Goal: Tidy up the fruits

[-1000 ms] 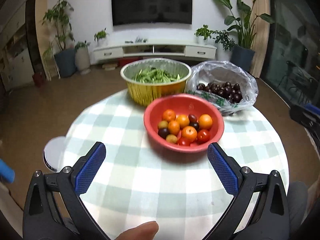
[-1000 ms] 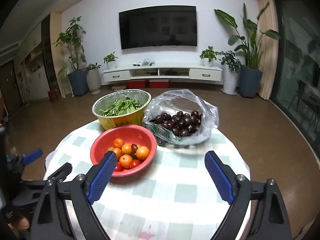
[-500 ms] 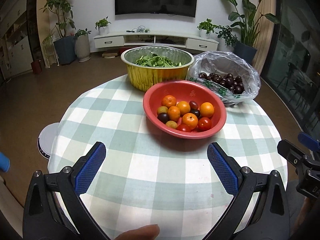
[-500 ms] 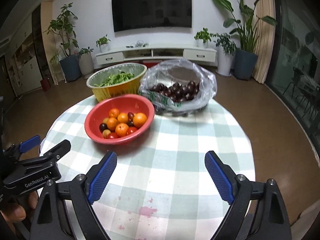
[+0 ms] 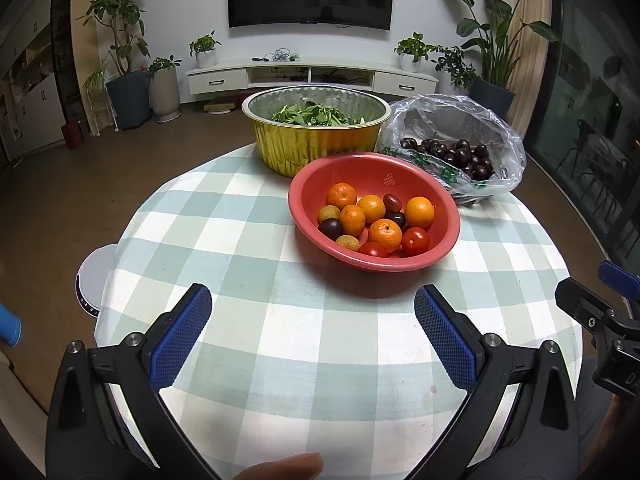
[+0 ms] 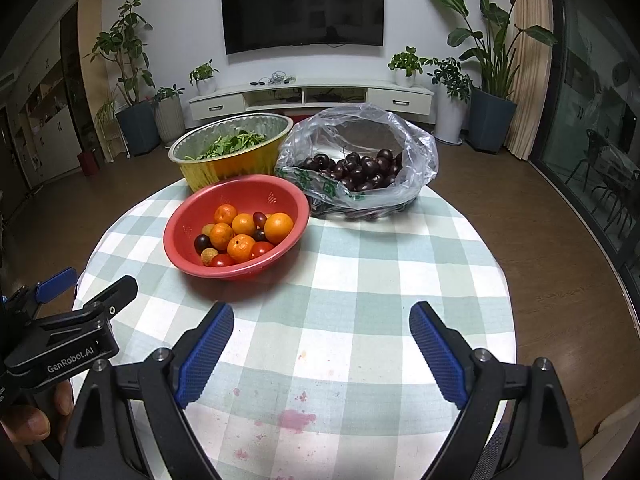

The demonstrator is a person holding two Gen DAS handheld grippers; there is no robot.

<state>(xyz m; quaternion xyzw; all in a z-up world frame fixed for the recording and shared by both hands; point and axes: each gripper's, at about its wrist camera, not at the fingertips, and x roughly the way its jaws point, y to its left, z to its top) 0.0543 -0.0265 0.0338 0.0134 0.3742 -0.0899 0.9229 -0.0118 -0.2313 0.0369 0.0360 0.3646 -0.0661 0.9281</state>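
Fruits, mixed: small oranges, red tomatoes and dark plums heaped in round red plastic colander bowl (image 5: 374,256), on round surface under green-and-white checked cloth (image 5: 248,240). Left gripper (image 5: 313,322), right gripper (image 6: 321,338): jaws spread wide, empty, near edge, bowl ahead, apart. Risk: round fruit rolling or bruising when pinched.

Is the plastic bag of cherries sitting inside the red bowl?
No, the plastic bag of cherries lies on the tablecloth beside the red bowl, which holds oranges and tomatoes.
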